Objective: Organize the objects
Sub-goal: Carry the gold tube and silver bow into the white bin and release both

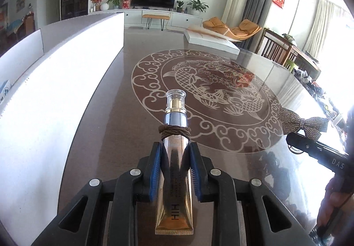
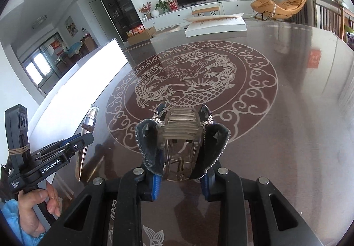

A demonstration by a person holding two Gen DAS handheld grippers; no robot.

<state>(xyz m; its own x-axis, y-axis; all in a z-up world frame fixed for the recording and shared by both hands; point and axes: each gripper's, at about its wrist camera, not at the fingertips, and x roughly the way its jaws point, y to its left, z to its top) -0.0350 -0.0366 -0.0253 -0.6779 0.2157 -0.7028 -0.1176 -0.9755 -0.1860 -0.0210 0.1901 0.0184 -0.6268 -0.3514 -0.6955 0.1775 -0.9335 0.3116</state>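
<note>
Over the table (image 1: pixel 93 113), beside the white box (image 1: pixel 55 73), we are holding a gold tube (image 1: pixel 176 157) clamped in our left gripper (image 1: pixel 176 155), cap pointing away. Further right, our right gripper (image 2: pixel 182 157) is gripping a rhinestone bow clip (image 2: pixel 181 133), jaws closed on it.

A flat box (image 1: pixel 212 41) lies on the table (image 1: pixel 137 91), beyond its fish medallion (image 1: pixel 205 100).

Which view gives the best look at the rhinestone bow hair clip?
The left wrist view: the bow hair clip shows its full sparkly bow shape, side-on, at the right gripper's tip. The right wrist view sees only its underside, the clear clip teeth and dark backing between the jaws.
</note>
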